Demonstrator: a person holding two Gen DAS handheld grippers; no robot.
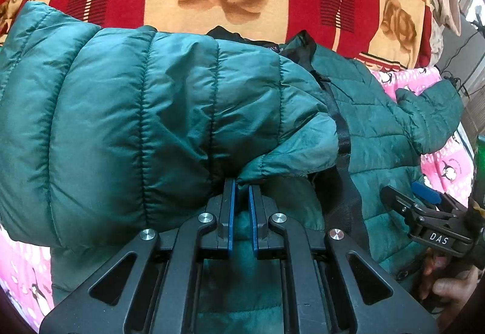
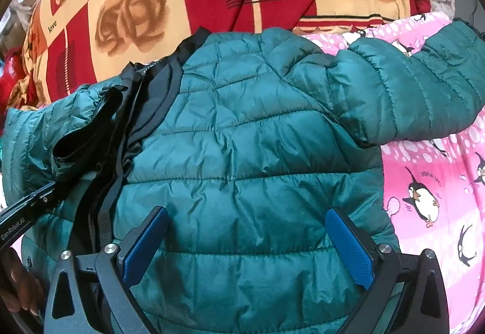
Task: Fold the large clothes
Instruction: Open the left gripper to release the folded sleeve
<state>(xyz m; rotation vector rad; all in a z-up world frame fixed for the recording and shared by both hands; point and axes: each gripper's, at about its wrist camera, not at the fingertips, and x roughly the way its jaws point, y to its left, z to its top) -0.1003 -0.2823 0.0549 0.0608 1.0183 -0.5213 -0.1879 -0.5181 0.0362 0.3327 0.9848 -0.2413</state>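
Left gripper pinching sleeve, carrying it twd jacket body; right gripper hovering wide (nothing held).

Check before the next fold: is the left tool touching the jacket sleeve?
Touching. The left wrist view shows the left tool pinched shut on the green sleeve's cuff.

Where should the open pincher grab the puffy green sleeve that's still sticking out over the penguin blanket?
Best near the cuff end of the spread sleeve. It lies flat on the pink penguin blanket, pointing away from the jacket, so the free end folds over easily. The right gripper, jaws wide, should probably come down from above, fingers across the sleeve's width. The left gripper already pinches the other sleeve.
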